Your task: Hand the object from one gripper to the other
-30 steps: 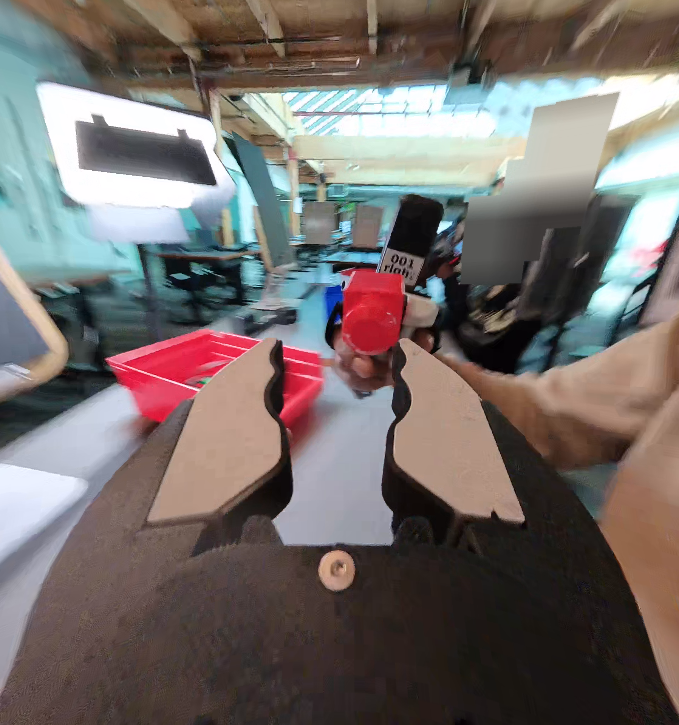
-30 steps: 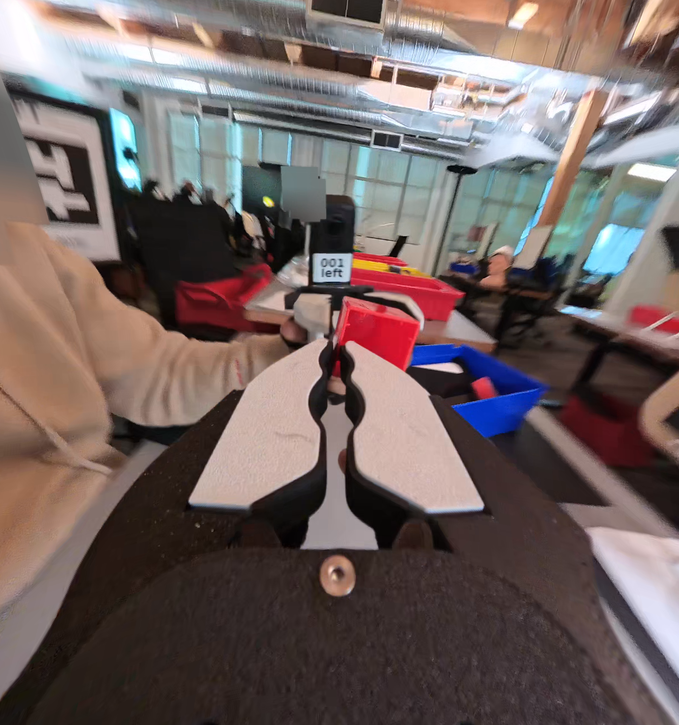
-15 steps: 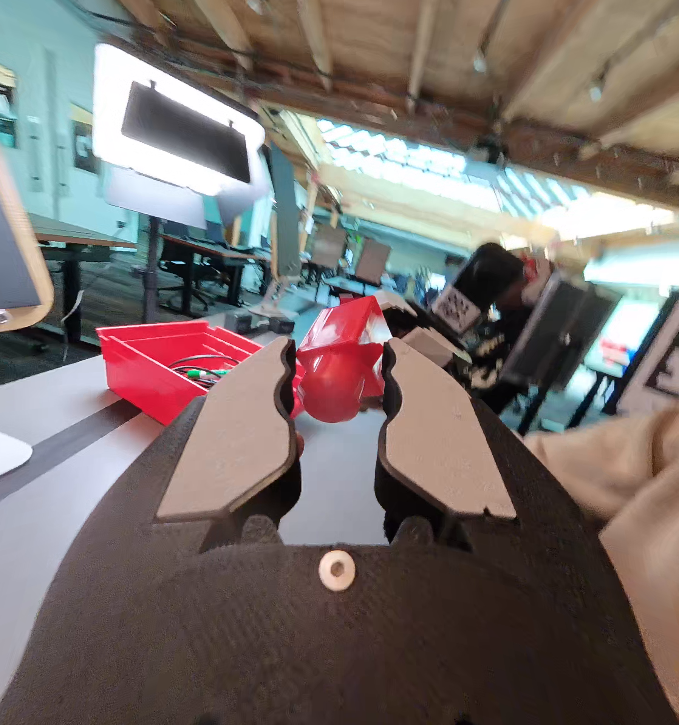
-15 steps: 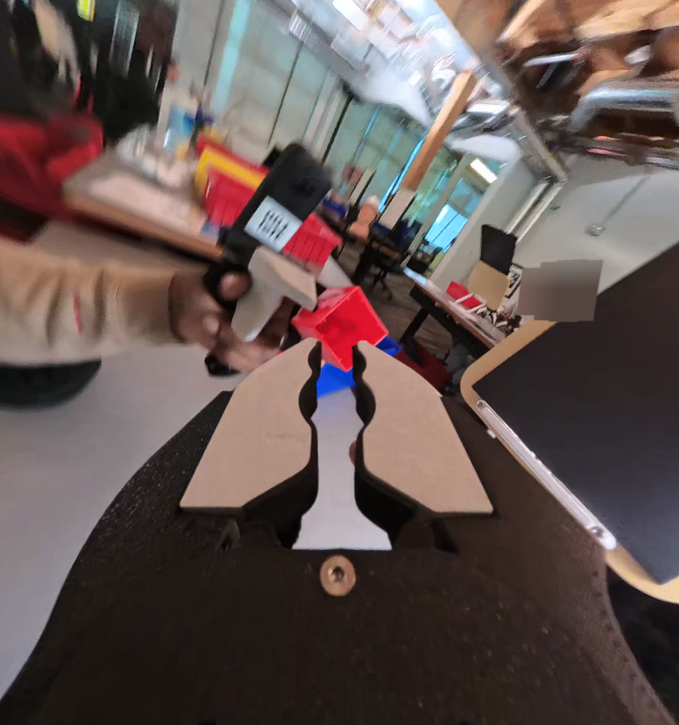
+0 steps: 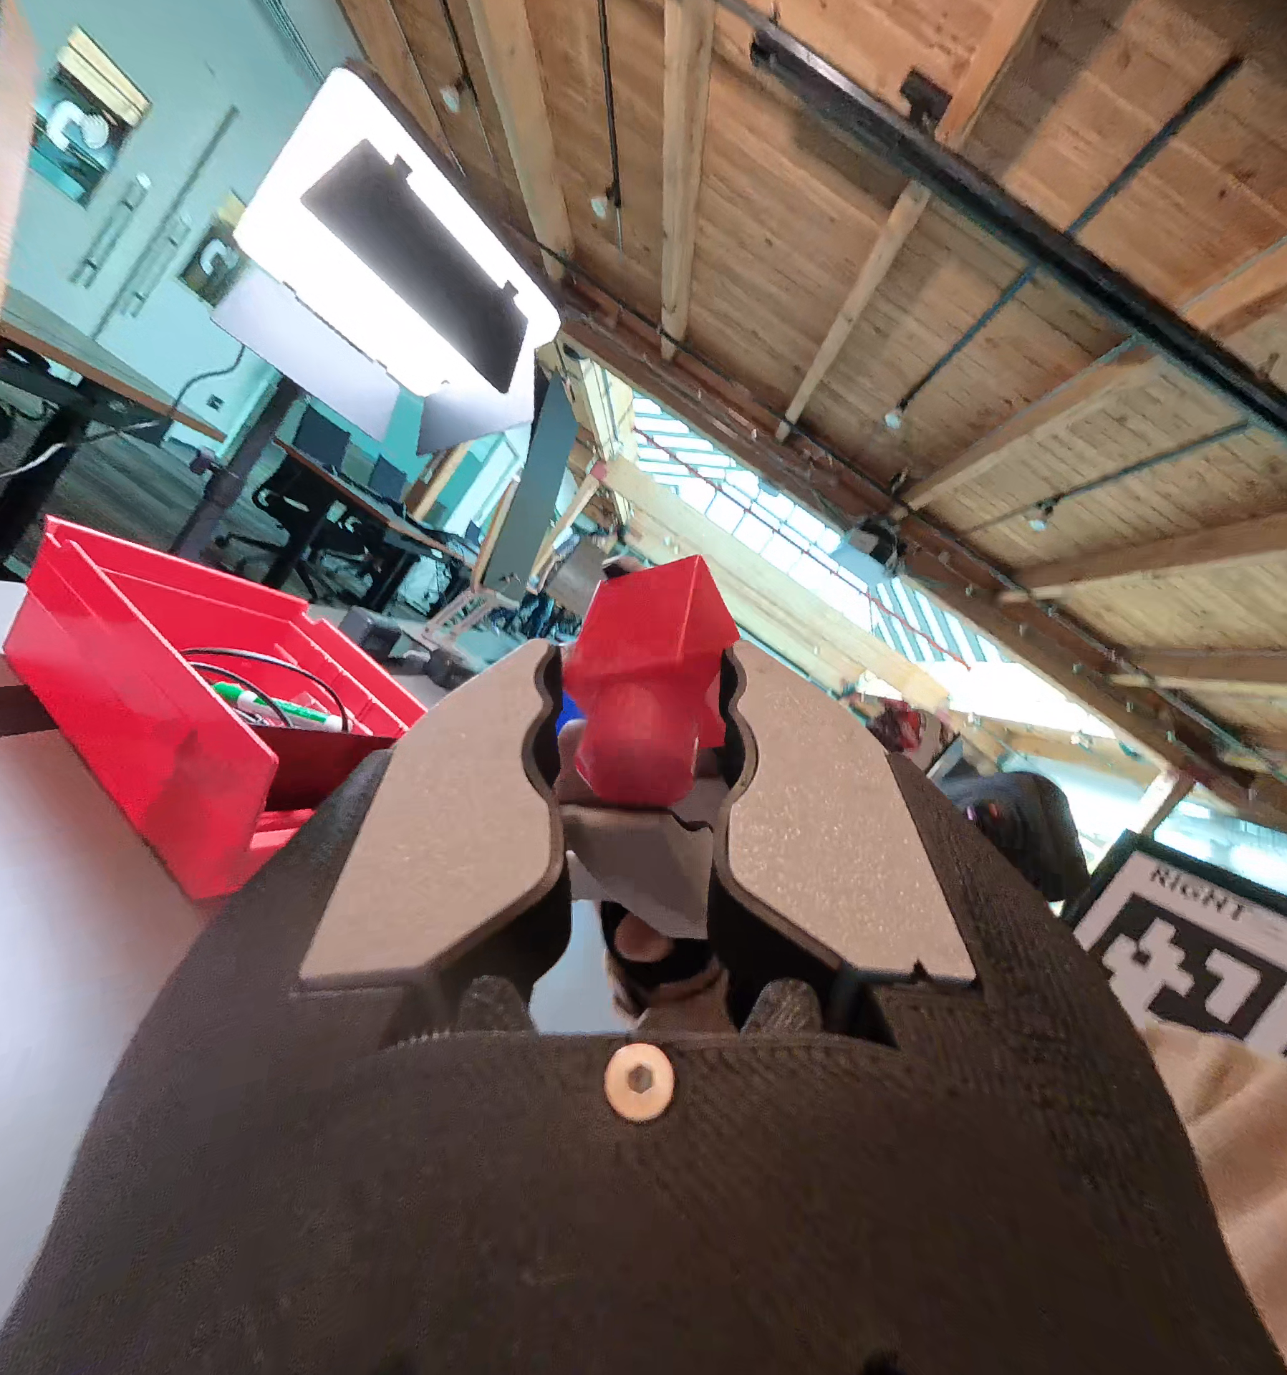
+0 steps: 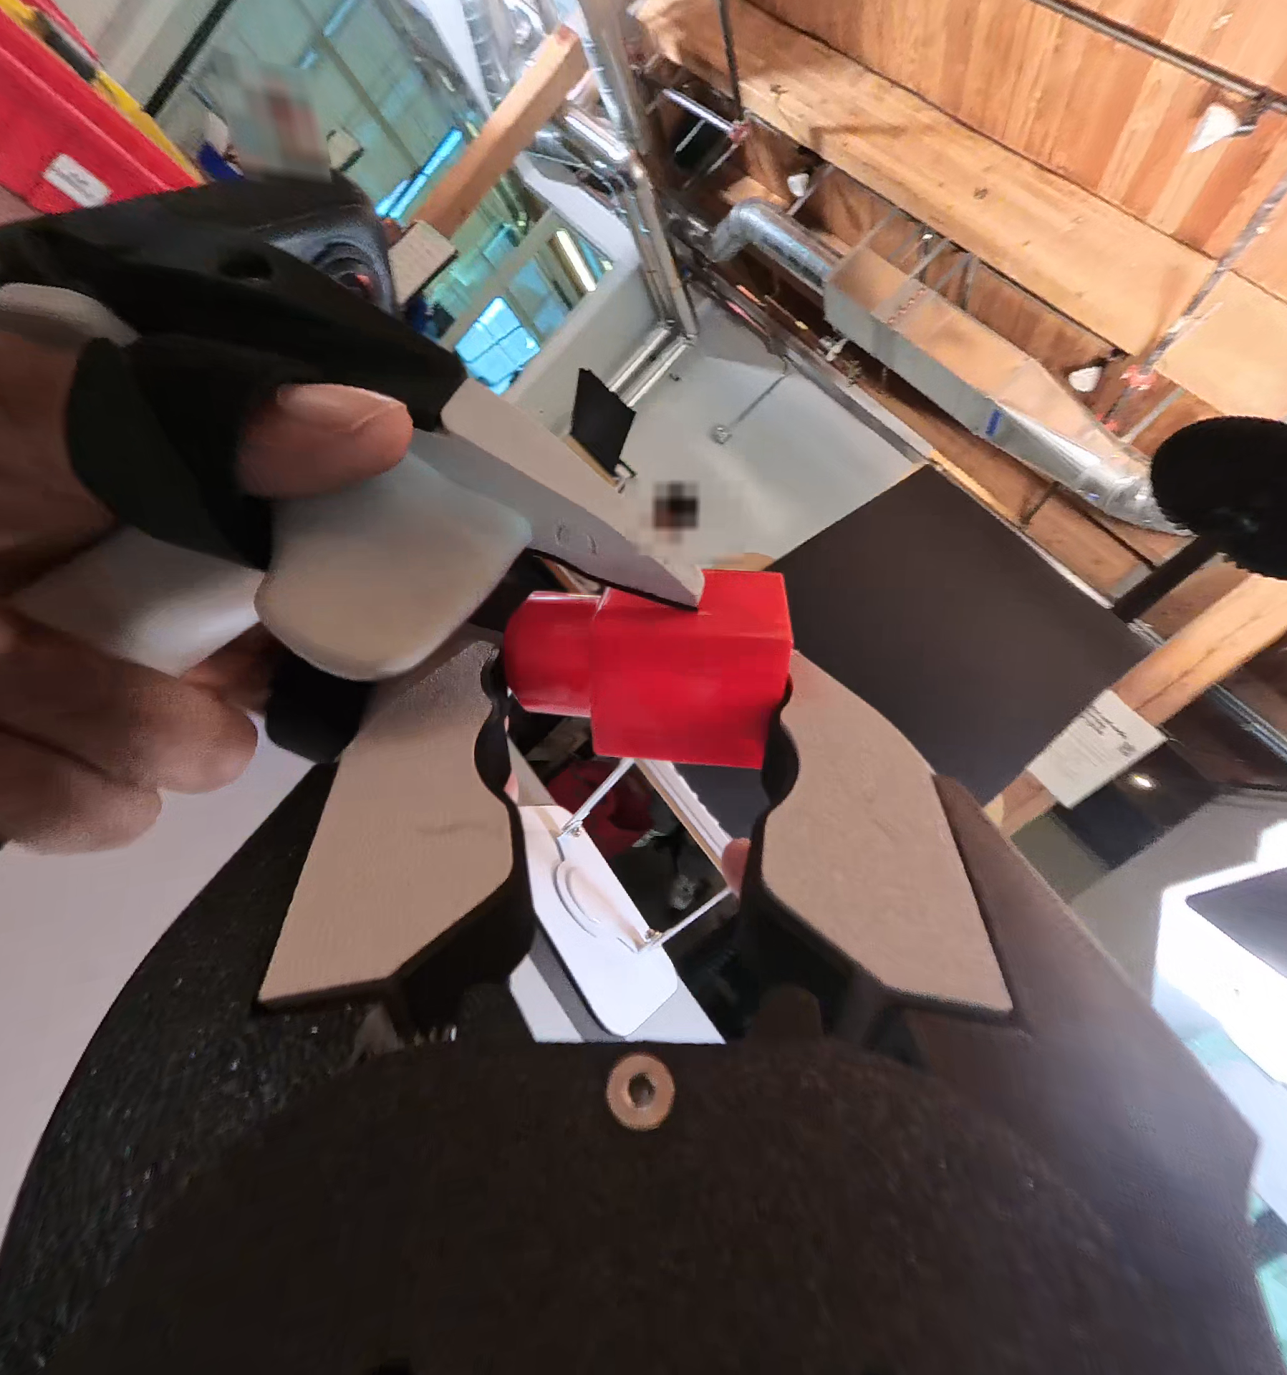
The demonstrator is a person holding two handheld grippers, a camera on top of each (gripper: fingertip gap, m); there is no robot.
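Observation:
The red block [image 5: 647, 670], a cube with a round stub, sits between the tips of my left gripper [image 5: 639, 670], and both pads press on its sides. In the right wrist view the same block [image 6: 670, 670] lies crosswise between the spread fingertips of my right gripper [image 6: 639, 681], which is open around it. One finger of the left gripper [image 6: 588, 536] lies on top of the block there, with a gloved hand [image 6: 104, 521] behind it. A grey finger of the right gripper [image 5: 633, 856] shows just under the block in the left wrist view.
A red bin [image 5: 141, 707] holding cables and a pen stands on the grey table [image 5: 45, 930] at the left. A black-and-white marker board [image 5: 1206, 960] is at the right. In the right wrist view a dark panel [image 6: 960, 670] stands behind the block. Both grippers' tips are close together, under 4 cm apart.
My right gripper's fingers went from shut to wide open around the block. My left gripper's fingers narrowed onto the block and stayed on it. Both views tilted up toward the ceiling.

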